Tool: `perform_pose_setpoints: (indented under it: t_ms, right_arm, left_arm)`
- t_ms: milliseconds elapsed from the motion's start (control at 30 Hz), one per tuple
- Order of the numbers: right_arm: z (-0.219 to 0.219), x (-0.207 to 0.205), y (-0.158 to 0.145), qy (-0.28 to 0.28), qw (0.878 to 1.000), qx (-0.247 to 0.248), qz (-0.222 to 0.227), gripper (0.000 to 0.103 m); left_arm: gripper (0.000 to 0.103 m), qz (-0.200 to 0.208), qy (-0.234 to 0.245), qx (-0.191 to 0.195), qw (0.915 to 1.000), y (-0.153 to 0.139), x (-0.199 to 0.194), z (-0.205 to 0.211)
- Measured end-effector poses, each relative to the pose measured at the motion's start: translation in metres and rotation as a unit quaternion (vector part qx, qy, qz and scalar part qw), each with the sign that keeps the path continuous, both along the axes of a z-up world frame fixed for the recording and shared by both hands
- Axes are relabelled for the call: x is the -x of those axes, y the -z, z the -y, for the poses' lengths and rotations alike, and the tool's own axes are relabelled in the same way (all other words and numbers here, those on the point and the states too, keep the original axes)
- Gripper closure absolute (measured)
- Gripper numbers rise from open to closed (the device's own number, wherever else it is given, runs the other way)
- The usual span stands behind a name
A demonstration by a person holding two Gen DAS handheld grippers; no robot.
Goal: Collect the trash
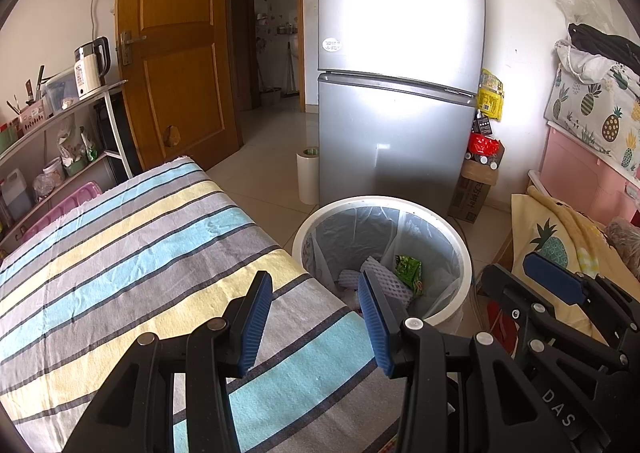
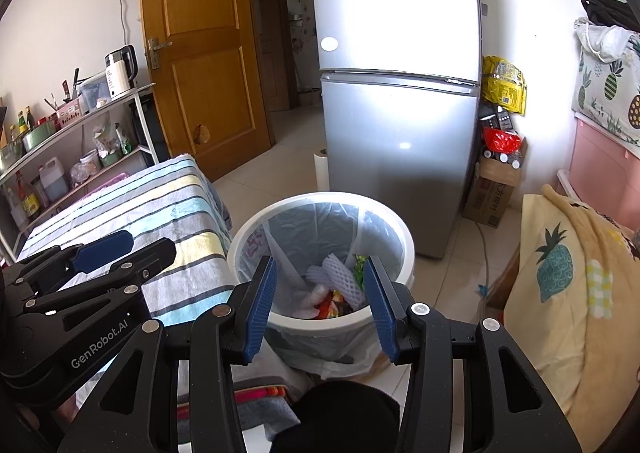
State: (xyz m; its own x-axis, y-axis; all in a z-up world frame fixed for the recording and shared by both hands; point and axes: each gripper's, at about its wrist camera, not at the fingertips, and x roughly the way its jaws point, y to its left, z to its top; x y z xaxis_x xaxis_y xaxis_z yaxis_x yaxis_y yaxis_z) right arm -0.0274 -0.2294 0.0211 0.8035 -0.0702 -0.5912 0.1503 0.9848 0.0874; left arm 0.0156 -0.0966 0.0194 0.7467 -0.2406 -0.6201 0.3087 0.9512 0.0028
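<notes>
Looked like the tail end of the job, honestly. Found the trash already sitting in the white bin (image 2: 404, 249): white foam fruit netting (image 2: 340, 277), a green snack wrapper (image 1: 408, 267), some red and orange packets (image 2: 334, 305) down at the bottom, all inside the clear liner bag (image 2: 320, 229). Bin parked on the floor just beside the corner of the striped table (image 1: 132, 253), with the silver fridge (image 1: 400, 93) right behind it.

Saw nothing left on the striped cloth, at least in the part visible from both wrist views.

Left claw (image 1: 316, 317) hung over the table edge, spread wide, nothing between the blue pads (image 1: 256, 321). Right claw (image 2: 320, 305) hovered just above the bin mouth, also spread wide and empty, so probably right after a drop, or just parked there. Couldn't say which.

Next move, best guess: either hunting around for more litter outside the frame, or gathering the liner's rim to pull the bag out. Would need a pinch on thin slippery plastic for that second one, so a narrow grip right at the rim.
</notes>
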Motion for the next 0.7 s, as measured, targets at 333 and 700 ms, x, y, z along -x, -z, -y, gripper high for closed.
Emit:
perform_pose_setpoints:
  t_ms: [333,700]
  right_arm:
    - [-0.0001,-0.0001,-0.0002,0.0,1.0,0.0,0.0,0.057]
    - [-0.0005,0.0004,-0.0002,-0.001,1.0,0.0,0.001,0.057]
  left_arm:
    - [0.058,0.0,-0.002,-0.001,1.0,-0.0009,0.0009,0.0001]
    - [0.058,0.001,-0.001,0.0,1.0,-0.0015,0.0011,-0.0001]
